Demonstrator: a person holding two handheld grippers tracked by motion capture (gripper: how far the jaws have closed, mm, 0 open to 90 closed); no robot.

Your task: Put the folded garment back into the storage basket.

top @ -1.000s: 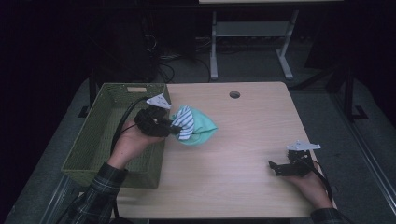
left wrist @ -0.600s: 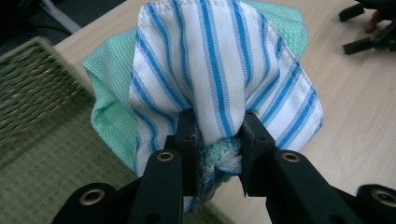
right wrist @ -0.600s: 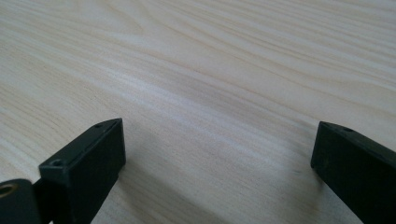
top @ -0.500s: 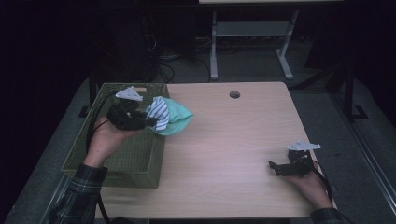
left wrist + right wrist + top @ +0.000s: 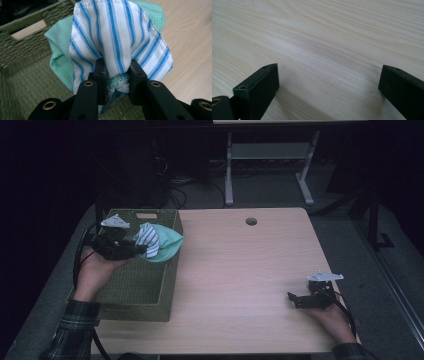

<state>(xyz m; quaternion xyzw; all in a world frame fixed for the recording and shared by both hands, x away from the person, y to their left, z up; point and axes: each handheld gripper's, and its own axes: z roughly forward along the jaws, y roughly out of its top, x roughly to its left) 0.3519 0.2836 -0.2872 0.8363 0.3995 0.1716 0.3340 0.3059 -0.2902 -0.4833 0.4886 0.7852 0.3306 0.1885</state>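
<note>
A bundle of cloth, mint green with a white and blue striped part, hangs above the right side of the green woven basket. My left gripper is shut on it, and in the left gripper view both jaws pinch a fold of the striped cloth between them. The basket stands at the left of the wooden table. My right gripper rests near the table's front right corner, open, with bare wood between its jaws.
A round cable hole sits near the table's far edge. A white metal stand is on the floor behind the table. The basket's far wall has a handle slot.
My left gripper has carried the cloth bundle leftward from above the table to above the basket. The right gripper has stayed where it was.
</note>
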